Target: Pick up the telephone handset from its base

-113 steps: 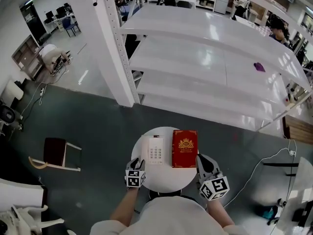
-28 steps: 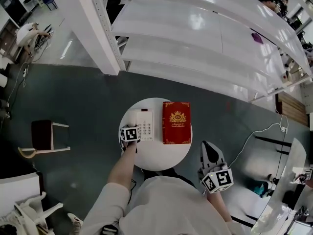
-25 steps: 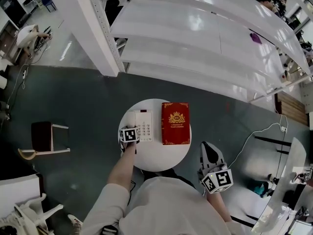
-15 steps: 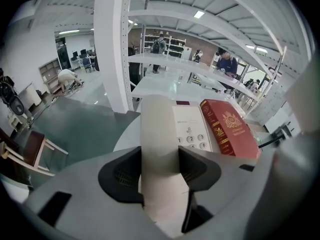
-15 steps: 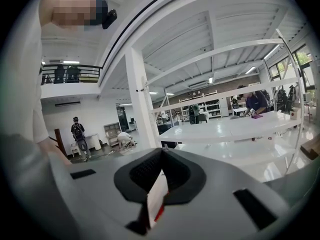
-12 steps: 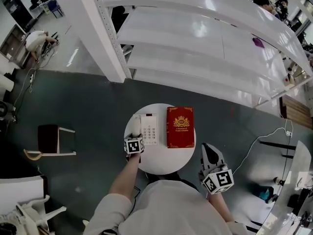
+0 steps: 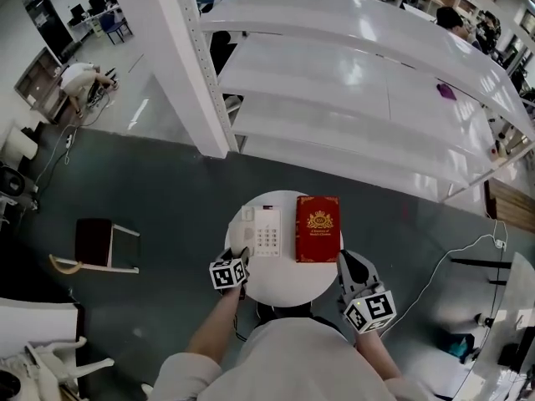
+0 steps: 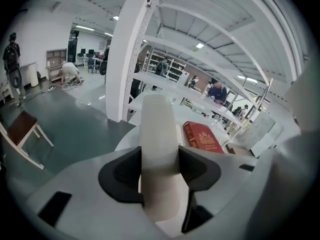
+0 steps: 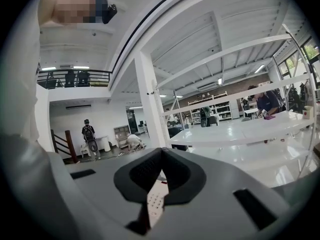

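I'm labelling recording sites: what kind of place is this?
Probably a large open lab or warehouse-style workspace: tall white shelving racks, desks with monitors in the far corner, and a wide grey floor.

A red book (image 7: 318,228) lies on the round white counter (image 7: 288,282). Beyond the counter stands white shelving (image 7: 351,98) bearing a small purple thing (image 7: 445,114). Left of the counter is a dark-seated chair (image 7: 96,245), and right of it a white cable (image 7: 451,266).

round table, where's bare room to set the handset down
Set the handset on the near strip of the table, between telephone base, red book and the person. Middle and far side are crowded; a slim gap separates base and book.
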Demonstrator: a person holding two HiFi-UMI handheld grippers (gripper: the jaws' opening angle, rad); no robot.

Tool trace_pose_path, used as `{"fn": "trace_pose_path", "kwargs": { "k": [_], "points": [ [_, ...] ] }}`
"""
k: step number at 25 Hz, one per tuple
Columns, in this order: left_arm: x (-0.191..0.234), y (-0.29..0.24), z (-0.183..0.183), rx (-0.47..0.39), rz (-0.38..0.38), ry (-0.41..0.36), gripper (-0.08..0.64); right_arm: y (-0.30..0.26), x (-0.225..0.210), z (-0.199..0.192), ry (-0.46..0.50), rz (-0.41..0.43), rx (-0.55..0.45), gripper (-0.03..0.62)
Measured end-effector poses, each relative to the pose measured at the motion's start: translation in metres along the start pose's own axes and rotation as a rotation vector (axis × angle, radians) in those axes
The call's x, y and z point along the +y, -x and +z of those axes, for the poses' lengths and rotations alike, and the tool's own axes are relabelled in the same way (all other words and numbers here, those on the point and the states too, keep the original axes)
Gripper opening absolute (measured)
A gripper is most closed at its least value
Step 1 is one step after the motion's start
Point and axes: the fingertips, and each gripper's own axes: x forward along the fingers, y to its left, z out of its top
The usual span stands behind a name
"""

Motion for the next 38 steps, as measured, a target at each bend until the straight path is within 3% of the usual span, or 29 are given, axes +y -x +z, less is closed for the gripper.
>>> {"fn": "trace_pose_path", "kwargs": {
  "k": [15,26,38],
  "points": [
    [-0.022,0.126,0.034,-0.305,-0.238,-0.029,0.222,-0.008,0.054,-0.003,-0.002,0.07,-0.024,0.008],
    [-0.038,0.197,0.089,-0.513,-0.296,-0.137,0.222,-0.014,0.079,0.013,0.016,0.075,-0.07,0.008],
    [-0.042,0.26,0.13,-0.673,-0.318,-0.251,0.222,-0.02,0.091,0.028,0.023,0.036,-0.118,0.008]
  ]
}}
